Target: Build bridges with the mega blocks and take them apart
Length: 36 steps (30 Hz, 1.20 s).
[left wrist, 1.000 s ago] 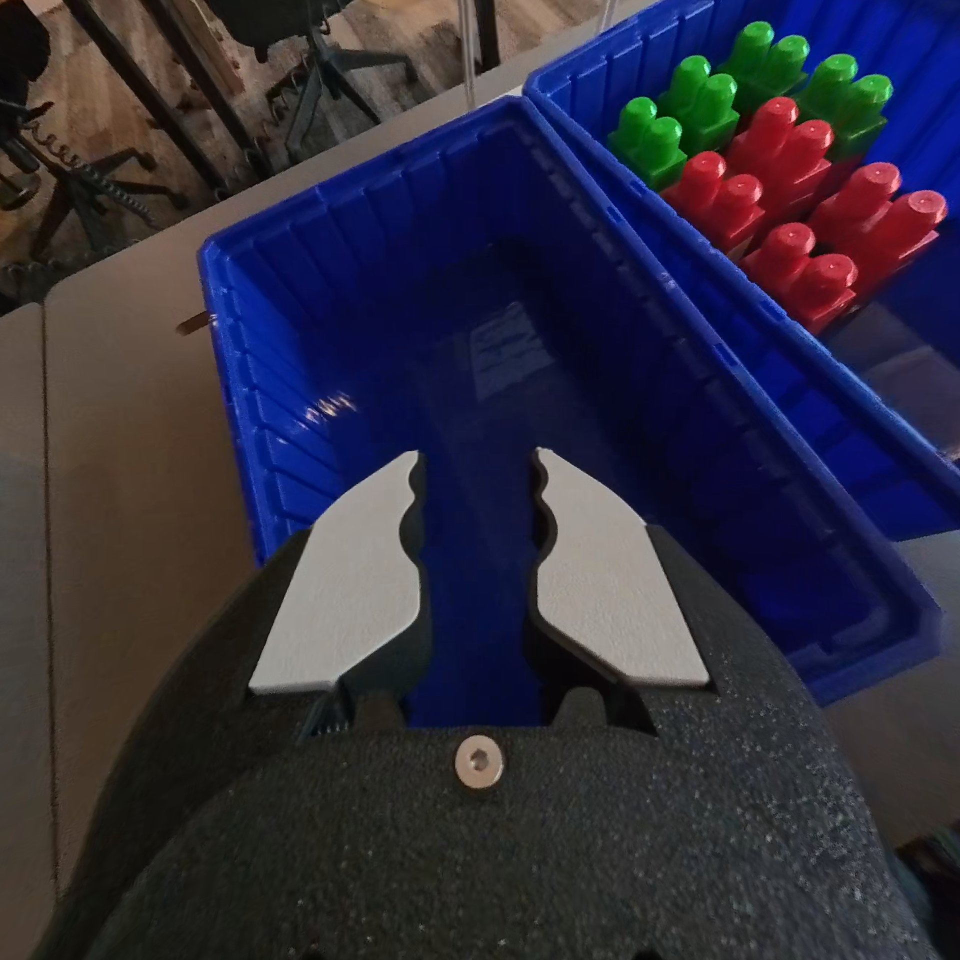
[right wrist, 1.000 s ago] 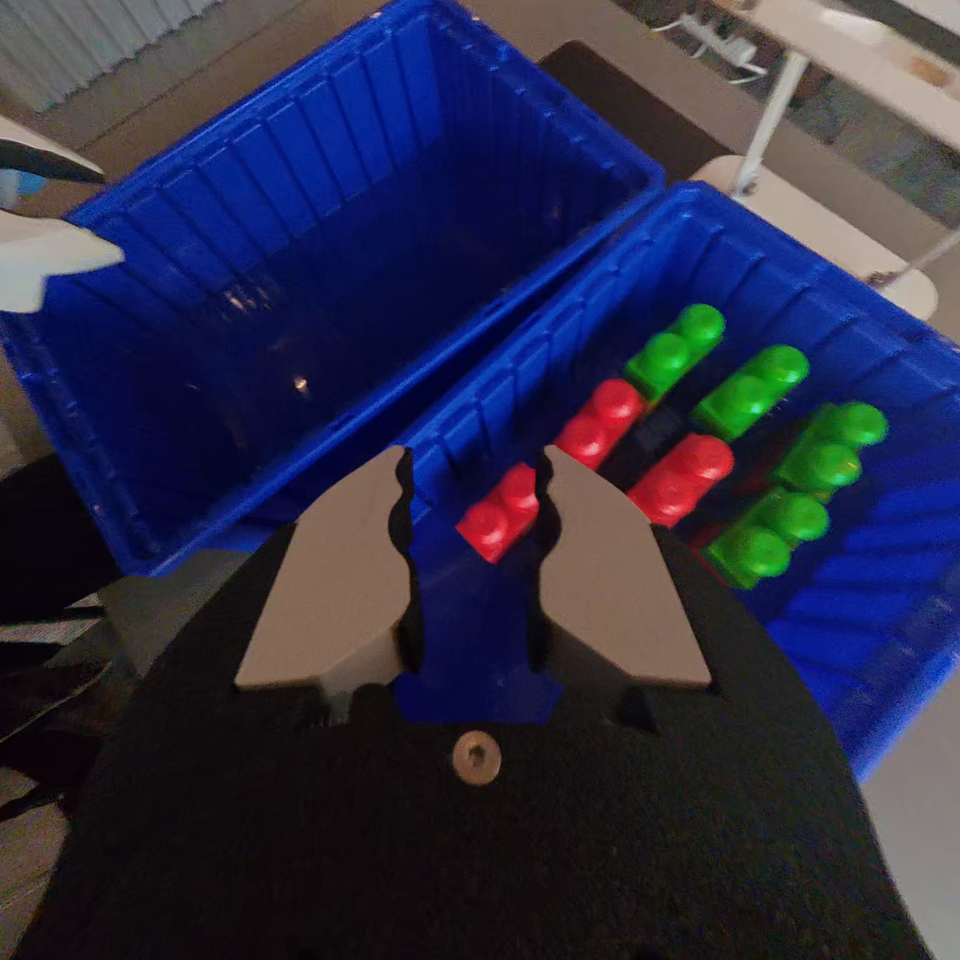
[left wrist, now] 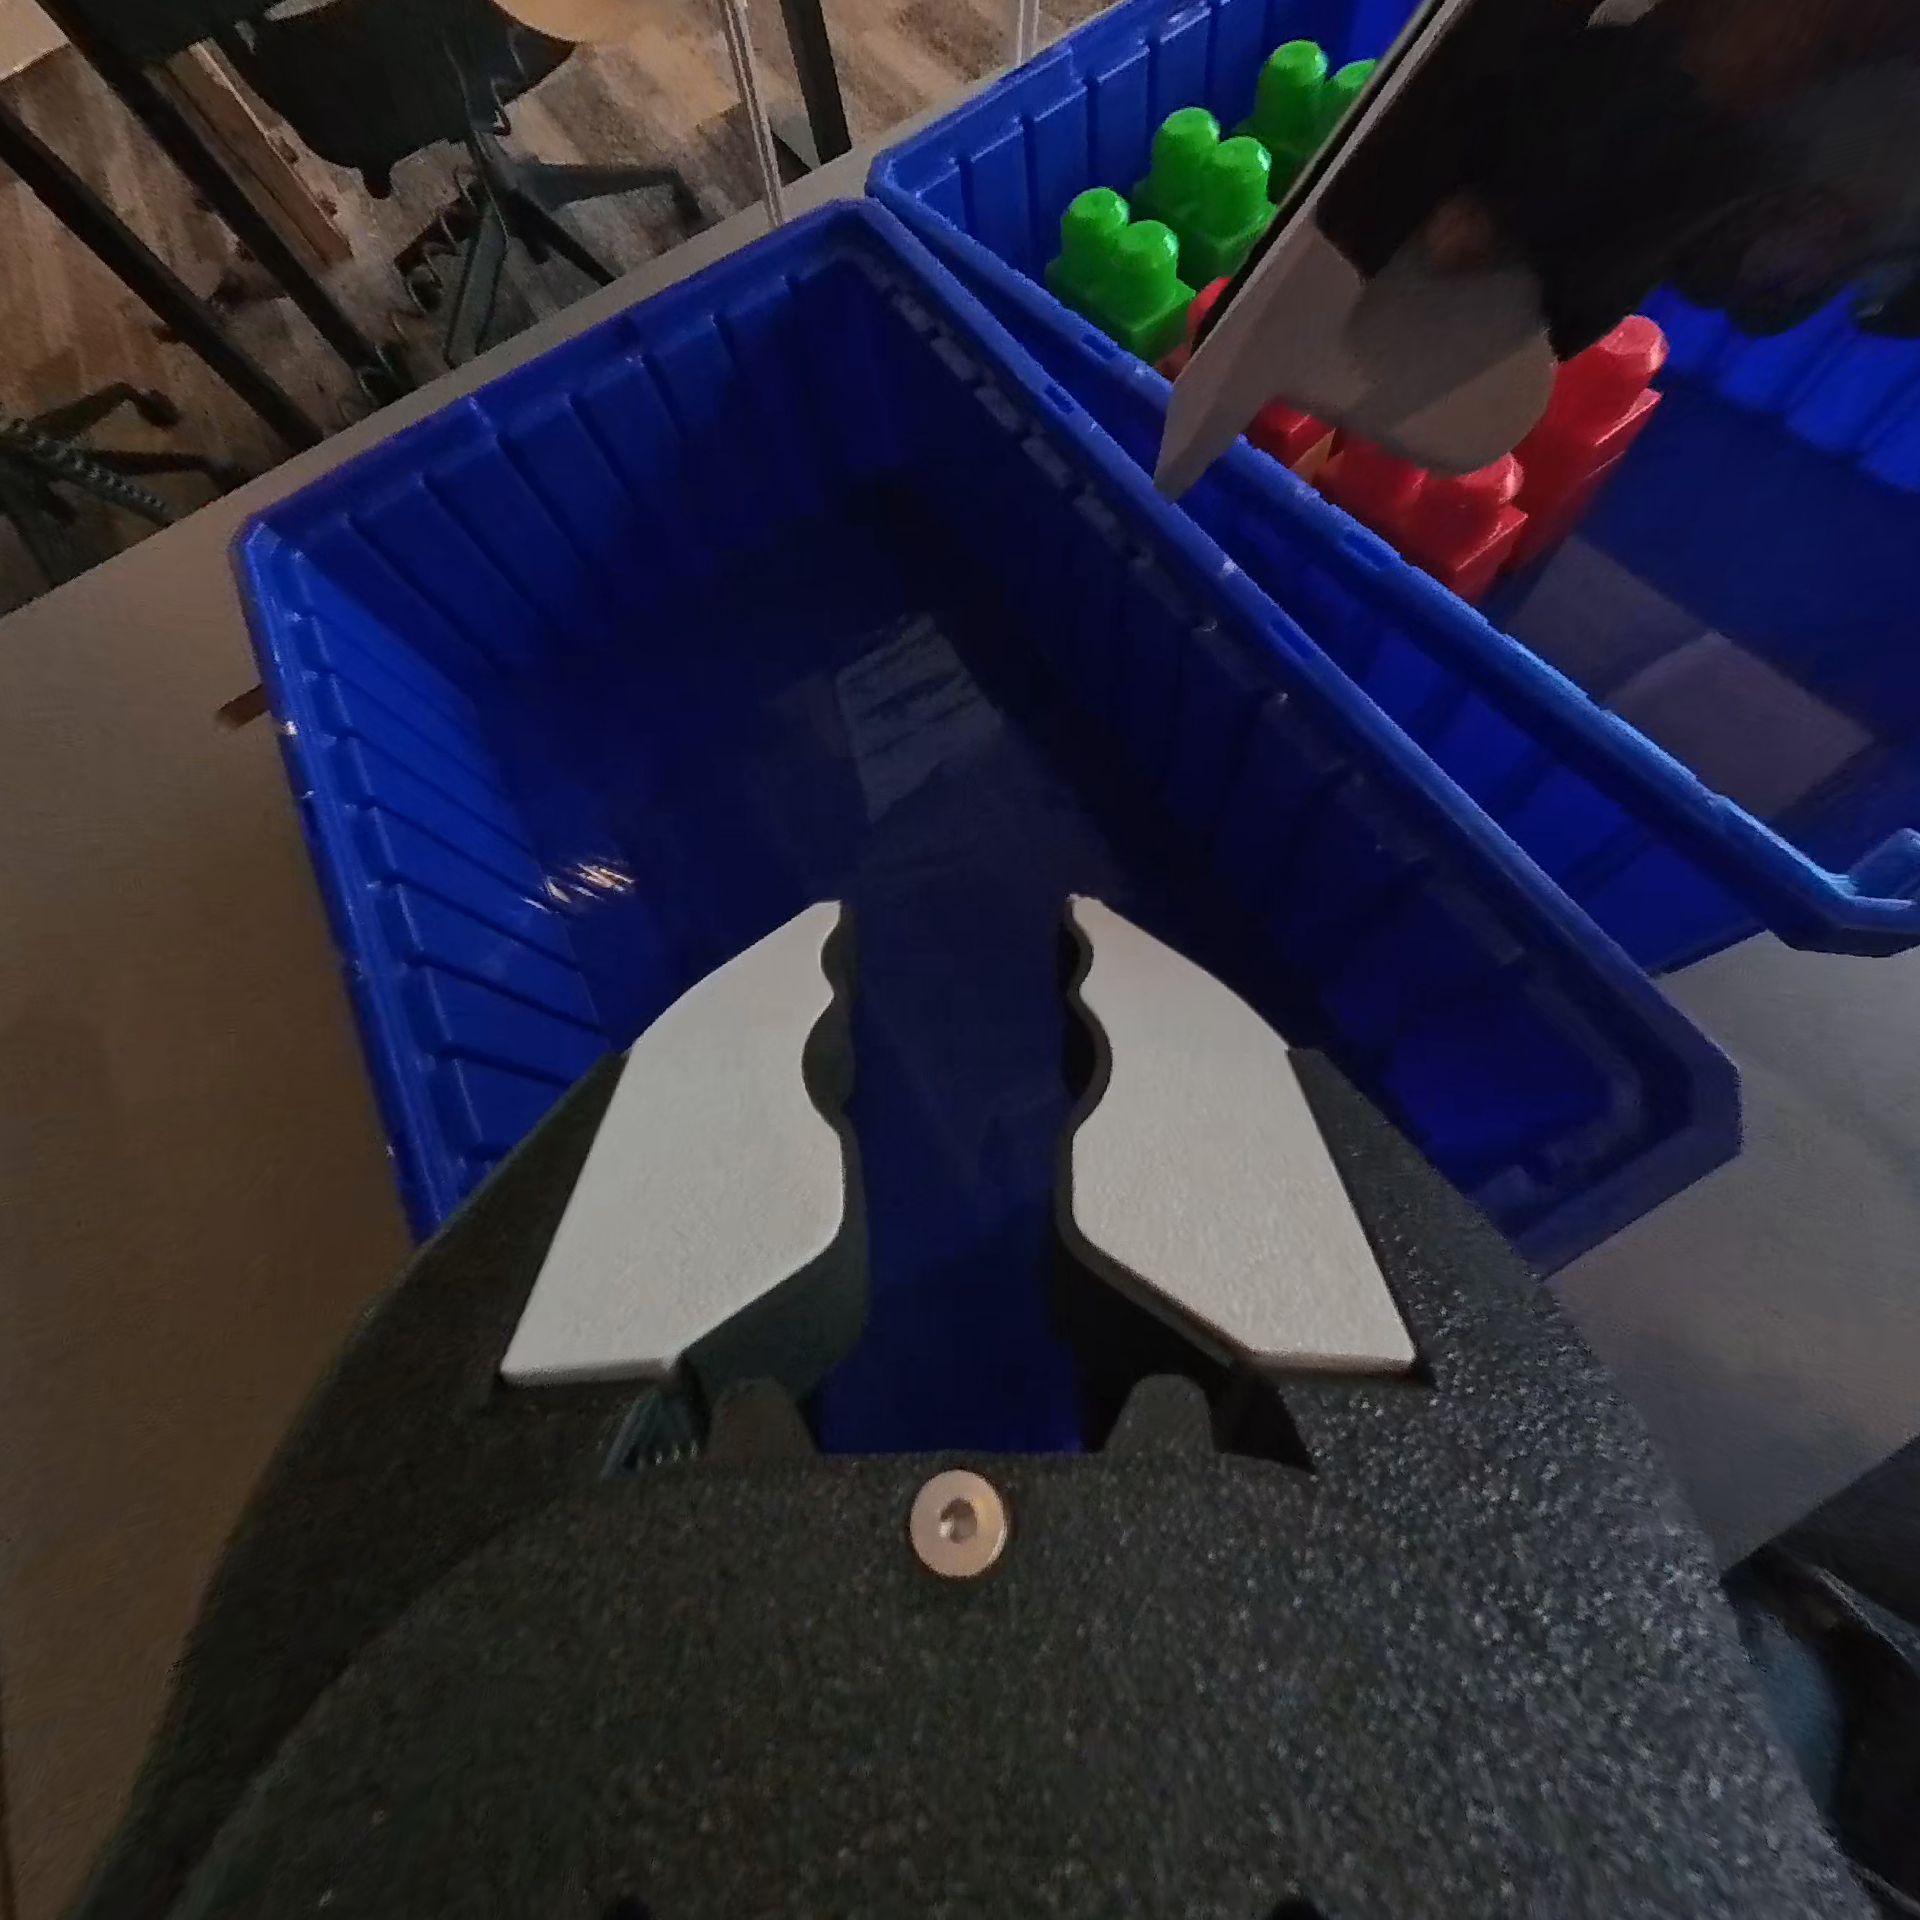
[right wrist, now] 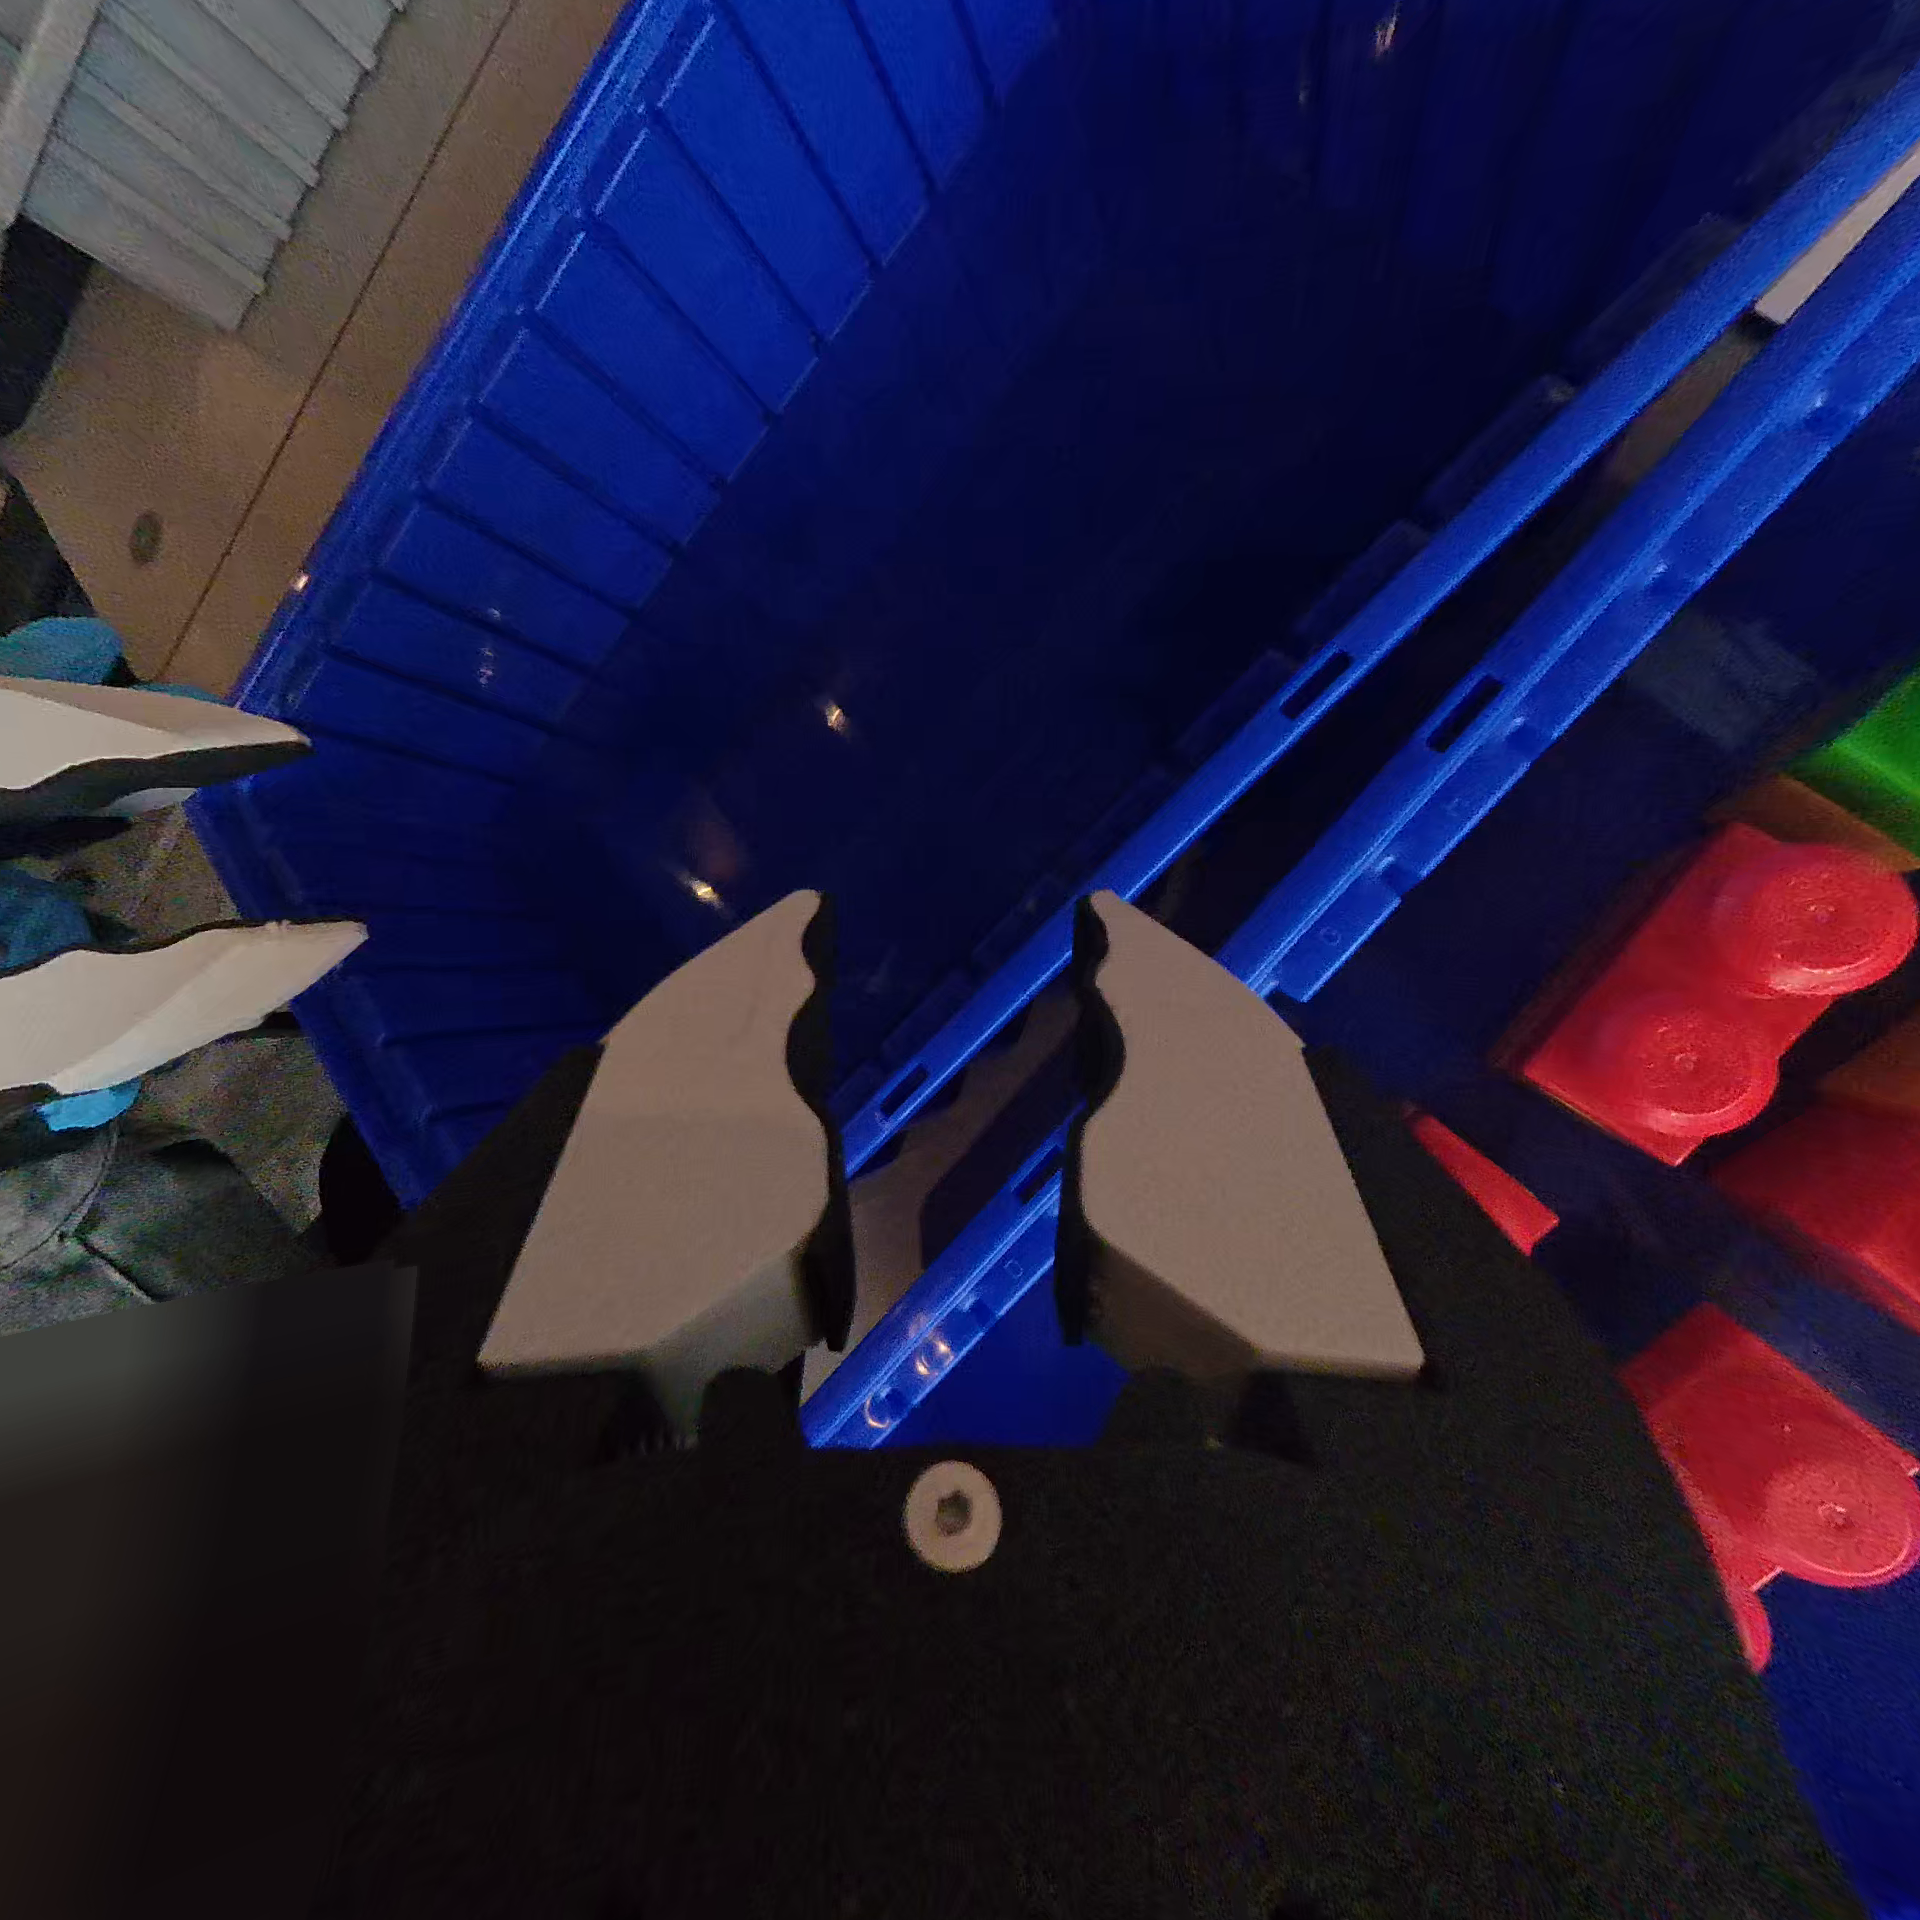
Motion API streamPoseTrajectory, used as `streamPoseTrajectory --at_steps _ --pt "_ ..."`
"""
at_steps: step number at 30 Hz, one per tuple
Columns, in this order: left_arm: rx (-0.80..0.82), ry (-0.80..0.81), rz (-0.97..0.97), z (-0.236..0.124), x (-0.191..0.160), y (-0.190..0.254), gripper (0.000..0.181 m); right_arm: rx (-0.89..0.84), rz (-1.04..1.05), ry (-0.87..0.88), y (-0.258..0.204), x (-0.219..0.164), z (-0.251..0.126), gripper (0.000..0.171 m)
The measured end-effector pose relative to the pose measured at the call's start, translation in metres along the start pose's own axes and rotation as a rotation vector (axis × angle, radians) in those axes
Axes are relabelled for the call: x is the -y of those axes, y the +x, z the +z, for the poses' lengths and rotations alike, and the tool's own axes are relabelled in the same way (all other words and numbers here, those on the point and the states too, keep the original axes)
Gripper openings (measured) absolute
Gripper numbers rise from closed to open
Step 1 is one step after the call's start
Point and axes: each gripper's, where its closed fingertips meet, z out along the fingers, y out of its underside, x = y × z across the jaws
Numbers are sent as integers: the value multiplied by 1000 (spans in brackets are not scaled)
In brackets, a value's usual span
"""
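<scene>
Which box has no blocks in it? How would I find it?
Find the two blue bins side by side on the tan table. The empty bin is the one under the open left gripper. Its neighbour holds the red blocks and green blocks; this one holds none.

the left gripper [left wrist: 956,935] is pointing forward and downward with its pale jaws standing apart, a clear gap running between them and nothing sitting in that gap. its black textured body is filling the space behind the jaws. the right gripper [right wrist: 951,925] is tilting steeply downward, its jaws likewise parted and gripping nothing. from the left wrist view, the right gripper [left wrist: 1340,384] is showing ahead and to the right of the left jaws, slanting down. from the right wrist view, the left gripper [right wrist: 208,842] is showing well off to the left of the right jaws, its two tips spread.
</scene>
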Motion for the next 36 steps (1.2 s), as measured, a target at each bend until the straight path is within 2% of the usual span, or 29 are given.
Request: streamPoseTrajectory --at_steps 3,7,10,16,21,25,28,30,36 --pt "61 -27 13 -6 -3 -19 34 -21 29 -22 2 0 4 37" --pt "207 -64 -23 -21 -3 -84 35 -120 43 -50 10 -2 8 39" --pt "222 -120 -63 -20 -10 -122 35 -170 66 -51 14 -2 11 38" --pt "238 -158 -63 -9 -23 -161 33 -248 99 -95 21 -12 25 36" --pt "129 -209 -109 24 -44 -168 32 -341 88 -136 27 -19 32 29" --pt "13 -196 -165 51 -42 -158 48 -376 72 -146 28 -20 33 32" --pt "7 -242 -152 66 -43 -160 48 -395 88 -146 28 -20 33 33" --pt "-1 -302 -141 75 -51 -162 44 -446 111 -146 31 -20 33 27" --pt "-33 -343 -155 87 -59 -160 40 -549 225 -129 34 -21 36 26"
